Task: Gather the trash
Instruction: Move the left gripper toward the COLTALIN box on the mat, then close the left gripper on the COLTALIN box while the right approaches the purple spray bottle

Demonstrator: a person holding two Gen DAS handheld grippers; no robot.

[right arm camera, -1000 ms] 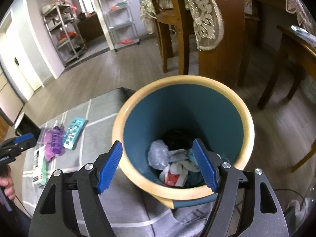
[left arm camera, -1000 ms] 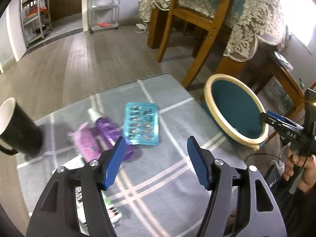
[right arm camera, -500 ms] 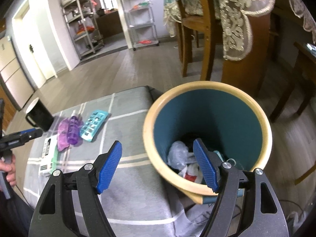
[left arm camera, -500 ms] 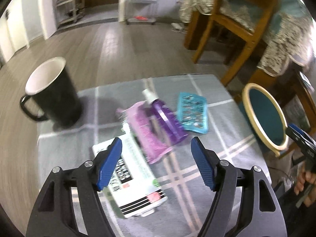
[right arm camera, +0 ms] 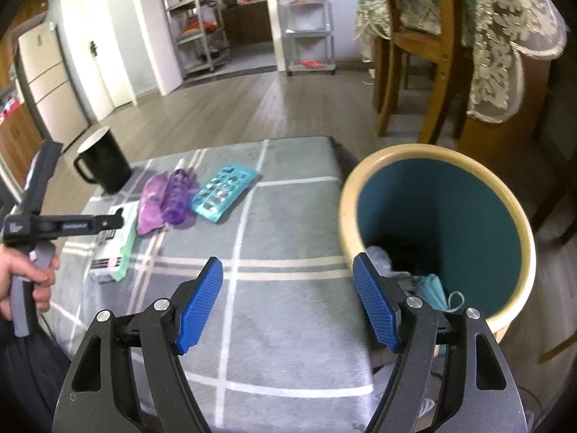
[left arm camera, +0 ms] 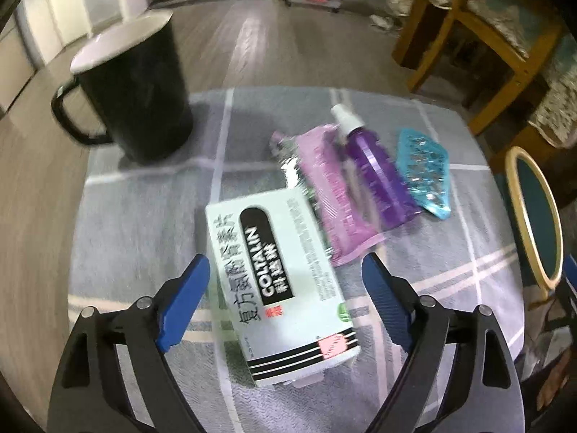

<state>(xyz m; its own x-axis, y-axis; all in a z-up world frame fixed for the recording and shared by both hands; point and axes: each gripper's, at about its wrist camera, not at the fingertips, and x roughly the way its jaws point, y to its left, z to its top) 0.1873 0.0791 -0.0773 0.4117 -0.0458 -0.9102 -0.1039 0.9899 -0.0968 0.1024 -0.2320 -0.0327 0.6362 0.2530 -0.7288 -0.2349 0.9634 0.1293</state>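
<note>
Grey plaid cloth covers the low bench (right arm camera: 288, 223) in a wood-floored living room; nearest the left wrist camera, the left gripper (left arm camera: 285, 281) hangs with its blue fingers (left arm camera: 184, 299) spread wide on either side of a pale green medicine box (left arm camera: 277, 274), not touching it; just past the box lie a pink wrapper (left arm camera: 331, 195), a purple spray bottle (left arm camera: 375, 176) and a blue blister pack (left arm camera: 425, 169), side by side toward the bench's far right corner; a black mug (left arm camera: 137, 90) stands at the far left corner. Seen from the right wrist, the right gripper (right arm camera: 288, 303) is likewise wide open and empty above the bench's near edge; a cream-rimmed teal trash bin (right arm camera: 432, 223) stands just off the right edge, crumpled litter at its bottom; wooden chairs (right arm camera: 422, 50) and a lace tablecloth (right arm camera: 505, 47) lie beyond.
</note>
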